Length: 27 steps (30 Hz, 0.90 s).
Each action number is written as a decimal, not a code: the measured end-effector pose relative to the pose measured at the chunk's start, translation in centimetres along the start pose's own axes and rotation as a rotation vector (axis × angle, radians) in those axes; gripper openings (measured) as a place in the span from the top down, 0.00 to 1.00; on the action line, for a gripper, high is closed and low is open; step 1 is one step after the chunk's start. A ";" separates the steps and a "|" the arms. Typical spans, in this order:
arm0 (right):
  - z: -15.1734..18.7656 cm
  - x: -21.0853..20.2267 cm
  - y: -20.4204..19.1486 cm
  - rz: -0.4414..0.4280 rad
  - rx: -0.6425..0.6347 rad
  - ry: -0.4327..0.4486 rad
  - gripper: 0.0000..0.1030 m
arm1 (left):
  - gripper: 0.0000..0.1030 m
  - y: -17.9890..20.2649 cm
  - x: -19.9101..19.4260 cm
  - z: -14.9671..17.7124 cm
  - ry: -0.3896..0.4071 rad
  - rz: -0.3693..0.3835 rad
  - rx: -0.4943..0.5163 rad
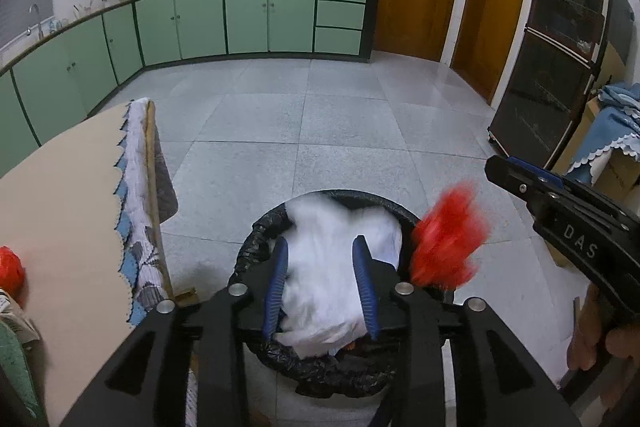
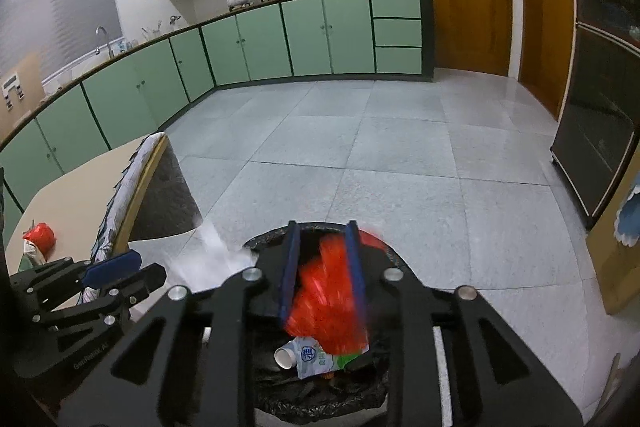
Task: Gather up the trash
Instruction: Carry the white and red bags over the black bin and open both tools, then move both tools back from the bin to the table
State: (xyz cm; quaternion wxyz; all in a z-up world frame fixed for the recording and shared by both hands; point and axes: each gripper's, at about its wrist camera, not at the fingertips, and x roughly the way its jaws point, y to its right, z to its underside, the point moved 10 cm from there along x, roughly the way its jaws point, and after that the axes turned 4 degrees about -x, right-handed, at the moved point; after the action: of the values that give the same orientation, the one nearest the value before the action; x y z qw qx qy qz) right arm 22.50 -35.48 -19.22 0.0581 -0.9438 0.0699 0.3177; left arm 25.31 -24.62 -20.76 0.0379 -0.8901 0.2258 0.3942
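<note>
Left wrist view: the left gripper (image 1: 322, 285) hangs over the bin (image 1: 256, 235), which is lined with a black bag, and tilts steeply down toward its mouth. A white crumpled sheet (image 1: 328, 267) sits between the blue fingers (image 1: 276, 287), blurred; the pads look parted from it, so it is read as released and dropping, placed here so it falls inside the liner. A red bag (image 1: 448, 247), also blurred, is at the bin's right rim below the right gripper (image 1: 496, 169). A second red bag (image 1: 10, 269) lies on the surface (image 1: 60, 195) at left, judged next to collect.

Right wrist view: the right gripper (image 2: 324, 275) points down over the same bin (image 2: 276, 239). The red bag (image 2: 328, 311) streaks between its fingers (image 2: 290, 275), which stand apart: let go, not clamped. Below it a paper cup (image 2: 285, 355) and a wrapper (image 2: 314, 357) already lie in the liner. The left gripper (image 2: 114, 265) shows at left.
</note>
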 end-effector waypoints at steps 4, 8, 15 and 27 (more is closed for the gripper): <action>-0.2 -0.7 -0.1 0.000 0.007 0.008 0.64 | 0.65 -0.8 -1.0 -0.4 0.021 -0.012 -0.008; -1.3 -2.5 -0.4 0.016 0.019 0.051 0.34 | 0.55 -2.0 -3.0 -0.7 0.059 -0.027 -0.027; -2.9 -6.6 -2.8 0.029 0.021 0.134 0.09 | 0.33 -6.8 -9.4 -1.2 0.179 -0.098 -0.093; -3.1 -11.2 -12.5 -0.093 -0.013 0.194 0.07 | 0.26 -17.9 -19.2 4.1 0.239 -0.300 -0.219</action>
State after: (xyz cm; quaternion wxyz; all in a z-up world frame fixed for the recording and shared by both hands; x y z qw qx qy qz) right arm 17.64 -22.55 -9.20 0.0596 -0.9727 0.0291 0.2224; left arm 18.99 -0.47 -11.76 -0.0279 -0.9528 0.0497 0.2981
